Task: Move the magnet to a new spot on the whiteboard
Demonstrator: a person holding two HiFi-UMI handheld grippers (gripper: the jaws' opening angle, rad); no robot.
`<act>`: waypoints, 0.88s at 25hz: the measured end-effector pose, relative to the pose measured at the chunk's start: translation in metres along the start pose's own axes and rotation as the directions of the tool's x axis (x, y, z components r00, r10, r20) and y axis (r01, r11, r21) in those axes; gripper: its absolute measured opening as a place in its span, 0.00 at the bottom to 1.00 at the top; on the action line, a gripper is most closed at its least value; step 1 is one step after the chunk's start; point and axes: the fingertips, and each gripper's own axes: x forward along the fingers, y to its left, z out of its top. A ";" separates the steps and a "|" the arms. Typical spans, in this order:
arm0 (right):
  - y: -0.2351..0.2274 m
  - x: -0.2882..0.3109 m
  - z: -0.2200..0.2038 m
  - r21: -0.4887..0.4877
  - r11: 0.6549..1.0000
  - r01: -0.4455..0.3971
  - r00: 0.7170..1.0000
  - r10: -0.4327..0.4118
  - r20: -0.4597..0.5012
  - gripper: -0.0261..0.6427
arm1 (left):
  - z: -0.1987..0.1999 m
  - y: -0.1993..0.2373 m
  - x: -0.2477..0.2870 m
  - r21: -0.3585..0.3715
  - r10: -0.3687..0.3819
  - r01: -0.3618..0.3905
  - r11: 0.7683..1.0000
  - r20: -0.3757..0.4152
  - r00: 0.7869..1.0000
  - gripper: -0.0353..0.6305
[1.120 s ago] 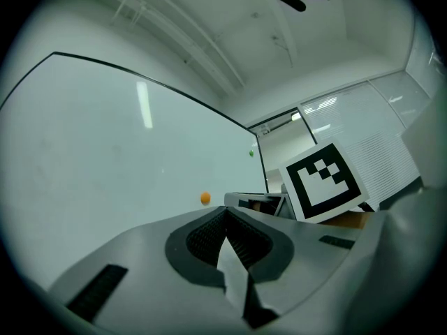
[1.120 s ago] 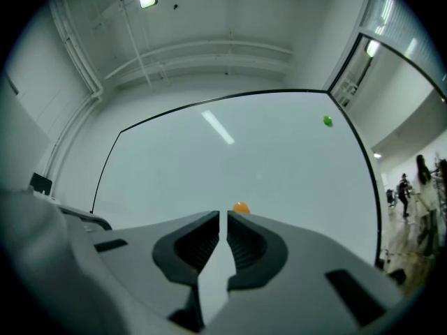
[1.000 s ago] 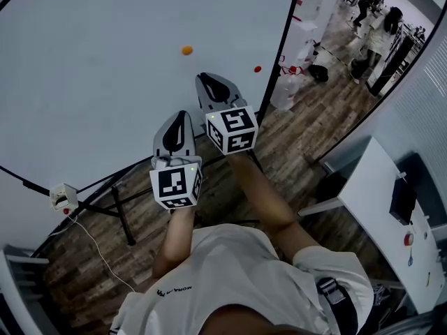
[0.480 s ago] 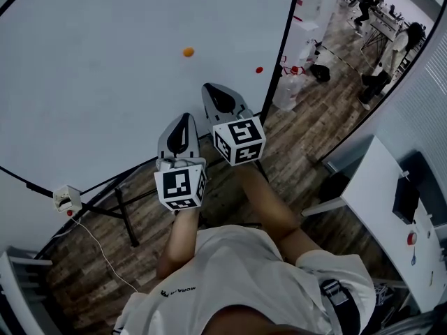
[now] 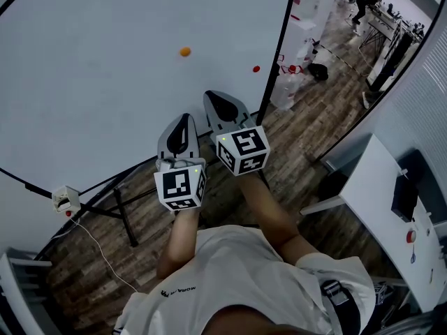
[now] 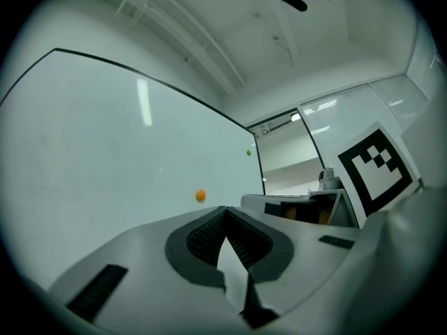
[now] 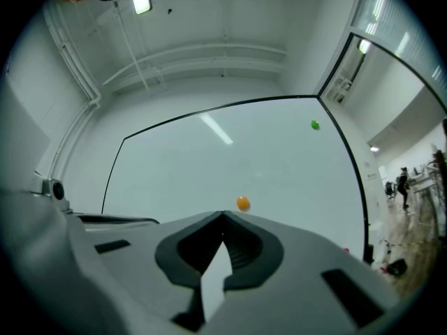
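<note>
A small orange magnet (image 5: 185,51) sticks on the whiteboard (image 5: 98,68), and it also shows in the left gripper view (image 6: 200,195) and the right gripper view (image 7: 242,203). A red magnet (image 5: 256,68) sits near the board's right edge, and a green magnet (image 7: 315,124) is higher up. My right gripper (image 5: 210,93) is shut and empty, short of the board, below and right of the orange magnet. My left gripper (image 5: 183,116) hangs beside it, also shut with nothing in it. Both pairs of jaws meet at the tips (image 6: 225,209) (image 7: 223,215).
The whiteboard's black stand legs (image 5: 122,211) rest on the wood floor below the grippers. A white box with a cable (image 5: 63,197) lies at lower left. Clear plastic containers (image 5: 283,89) stand past the board's right edge, and a white table (image 5: 380,208) is at right.
My right gripper has drawn back from the whiteboard toward the person, lower in the head view. The left gripper and the magnets stay where they were.
</note>
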 end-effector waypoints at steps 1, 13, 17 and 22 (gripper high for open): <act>0.001 -0.002 0.000 0.002 1.000 -0.004 1.000 0.004 -0.002 0.06 | 0.000 -0.001 0.000 0.000 -0.001 0.001 1.000 -0.001 1.000 0.06; 0.009 -0.018 -0.003 0.028 0.999 -0.027 1.000 0.027 -0.006 0.06 | 0.000 -0.005 -0.005 0.007 0.001 -0.001 1.000 -0.007 1.000 0.06; 0.012 -0.023 -0.006 0.034 0.999 -0.025 1.000 0.025 -0.009 0.06 | 0.001 -0.004 -0.006 0.011 -0.001 0.001 1.000 -0.005 1.000 0.06; 0.012 -0.031 -0.005 0.041 0.999 -0.022 1.000 0.022 -0.011 0.06 | 0.003 -0.010 -0.008 0.011 -0.004 0.004 1.000 -0.005 1.000 0.06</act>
